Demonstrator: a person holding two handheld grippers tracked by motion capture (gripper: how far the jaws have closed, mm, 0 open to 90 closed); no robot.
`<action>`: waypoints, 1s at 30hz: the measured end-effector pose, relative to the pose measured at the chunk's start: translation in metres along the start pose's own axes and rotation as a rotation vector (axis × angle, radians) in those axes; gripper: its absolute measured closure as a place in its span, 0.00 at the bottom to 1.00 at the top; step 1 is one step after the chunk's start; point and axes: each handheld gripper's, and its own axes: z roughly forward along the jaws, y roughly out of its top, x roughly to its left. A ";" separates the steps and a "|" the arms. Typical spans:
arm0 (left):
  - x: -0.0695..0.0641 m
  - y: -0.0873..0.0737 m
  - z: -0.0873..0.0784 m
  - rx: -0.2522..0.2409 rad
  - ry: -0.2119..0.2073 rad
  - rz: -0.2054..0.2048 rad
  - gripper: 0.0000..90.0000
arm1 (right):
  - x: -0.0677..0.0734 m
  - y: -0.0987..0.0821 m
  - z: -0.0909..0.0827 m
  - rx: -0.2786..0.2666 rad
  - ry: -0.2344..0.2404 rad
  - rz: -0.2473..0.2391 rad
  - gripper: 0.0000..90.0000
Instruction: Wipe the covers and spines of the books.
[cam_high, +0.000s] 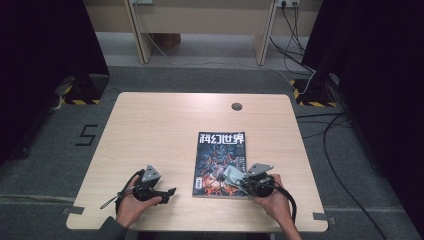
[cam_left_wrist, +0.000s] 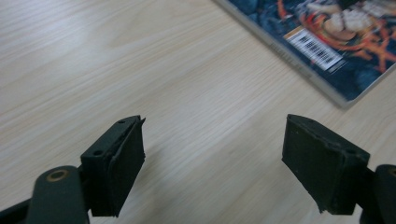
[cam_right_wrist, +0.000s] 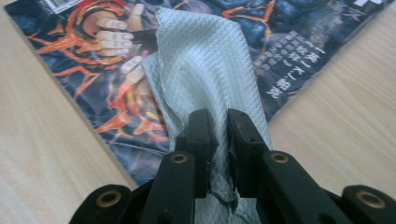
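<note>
Looking down from the high view, a light wooden table (cam_high: 150, 130) carries a magazine (cam_high: 220, 150) with a dark, fiery cover, lying flat right of centre with its title toward the far edge. The right gripper (cam_high: 239, 176) is over the magazine's near right corner, held in the person's right hand (cam_high: 272, 200), with a pale cloth (cam_high: 232, 174) bunched at its tip on the cover. The left gripper (cam_high: 167, 192) sits low over bare wood near the front edge, well apart from the magazine, in the left hand (cam_high: 132, 202).

From the left gripper view, that gripper's jaws stand wide apart with nothing between them, bare tabletop beneath, and the magazine's barcode corner (cam_left_wrist: 322, 51) lies ahead at upper right.

From the right gripper view, the jaws are drawn narrow and pinch a white waffle-textured cloth (cam_right_wrist: 205, 70), which rises out of the grip and drapes forward onto the magazine cover (cam_right_wrist: 93, 70). Wood shows at both sides of the magazine.
</note>
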 end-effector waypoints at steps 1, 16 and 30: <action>-0.004 0.001 0.003 -0.004 -0.005 0.002 0.22 | 0.002 0.000 0.000 0.001 0.001 -0.006 0.89; -0.042 0.018 0.032 -0.032 -0.044 0.039 0.22 | 0.009 -0.007 -0.006 -0.004 0.046 -0.015 0.89; -0.045 0.018 0.037 -0.014 -0.028 0.054 0.19 | 0.017 0.004 0.002 -0.006 0.043 -0.046 0.89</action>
